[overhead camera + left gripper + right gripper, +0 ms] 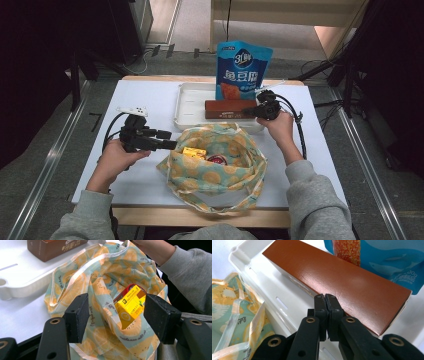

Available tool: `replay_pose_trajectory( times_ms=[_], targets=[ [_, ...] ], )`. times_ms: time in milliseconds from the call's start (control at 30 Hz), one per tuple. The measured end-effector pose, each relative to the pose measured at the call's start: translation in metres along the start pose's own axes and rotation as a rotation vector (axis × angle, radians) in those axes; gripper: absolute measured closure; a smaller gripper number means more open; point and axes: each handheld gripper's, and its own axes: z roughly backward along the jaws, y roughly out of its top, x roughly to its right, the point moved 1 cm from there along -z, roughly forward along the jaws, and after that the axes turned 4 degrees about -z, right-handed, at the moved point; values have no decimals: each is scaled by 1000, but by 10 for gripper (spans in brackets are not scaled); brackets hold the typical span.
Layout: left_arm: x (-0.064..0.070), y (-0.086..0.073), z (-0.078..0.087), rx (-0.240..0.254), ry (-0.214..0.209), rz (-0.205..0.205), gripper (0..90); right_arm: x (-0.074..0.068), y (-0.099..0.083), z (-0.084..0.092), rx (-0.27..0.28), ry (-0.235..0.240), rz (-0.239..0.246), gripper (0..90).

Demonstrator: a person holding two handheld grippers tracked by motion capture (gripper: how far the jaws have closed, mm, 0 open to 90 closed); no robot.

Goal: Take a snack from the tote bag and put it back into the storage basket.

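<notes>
White tabletop (145, 165) on grey floor (45, 165) bears a tray (186, 102).

I see the tote bag (105, 272) as thin printed cloth, soft and creased, with paler ribbon-like straps. My brown box (342, 282) looks like smooth cardboard with a faint sheen and fine scuffs. The tray (269, 292) reads as white moulded plastic, slightly glossy. The blue pouch (243, 62) is shiny film. The yellow carton (131, 306) seems coated paper, though it's half hidden. The tabletop (145, 95) appears matt white.
</notes>
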Motion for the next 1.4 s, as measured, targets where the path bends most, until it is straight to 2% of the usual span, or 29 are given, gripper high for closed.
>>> replay_pose_trajectory(
  times_ms=[333,700,767,933,1067,1233,1300,1400],
  targets=[
    [4,3,-2,0,18,-16,404,4,1,-2,9,0,-27,882],
    [3,2,-1,-2,16,-13,401,-11,3,-16,0,49,-16,886],
    [3,2,-1,-1,16,-11,401,-14,5,-19,-2,45,-4,884],
    [3,3,-2,-4,16,-12,401,-16,8,-20,29,45,-18,884],
    [4,3,-4,-11,11,3,406,-17,8,-22,27,51,-15,878],
    [5,4,-4,-7,21,-3,417,-22,5,-15,1,56,-10,875],
    [5,5,-3,-1,30,4,431,-23,4,-8,17,70,-18,861],
    [7,6,-3,1,35,-11,461,-25,2,1,25,84,-34,830]
  ],
)
